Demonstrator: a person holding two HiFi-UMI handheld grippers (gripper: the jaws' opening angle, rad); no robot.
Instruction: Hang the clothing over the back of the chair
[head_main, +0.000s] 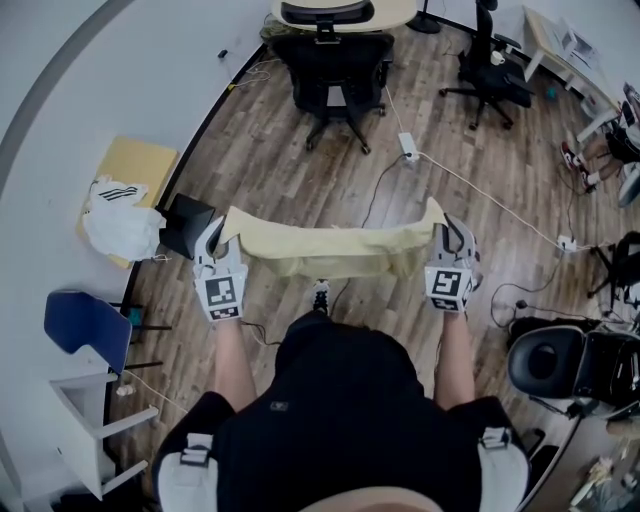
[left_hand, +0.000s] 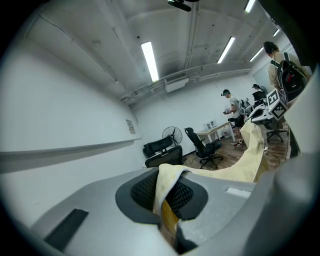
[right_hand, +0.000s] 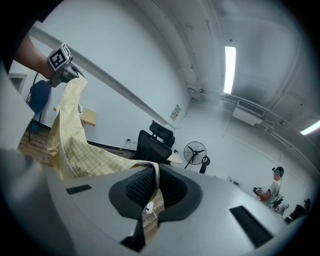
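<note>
A pale yellow checked garment (head_main: 330, 250) hangs stretched between my two grippers, above the wooden floor. My left gripper (head_main: 214, 243) is shut on its left end, and the cloth (left_hand: 167, 187) runs out between the jaws. My right gripper (head_main: 447, 244) is shut on the right end, where a cloth edge (right_hand: 150, 172) lies in the jaws. The black office chair (head_main: 333, 62) stands ahead of me across the floor, its back toward the far desk. In the right gripper view the chair (right_hand: 152, 142) stands beyond the jaws.
A second black chair (head_main: 490, 70) stands at the far right. A power strip (head_main: 408, 146) and white cable (head_main: 480, 190) cross the floor. A blue chair (head_main: 85, 325), a white bag (head_main: 122, 225) and a black stool (head_main: 545, 362) sit at the sides. People stand near desks (left_hand: 232, 110).
</note>
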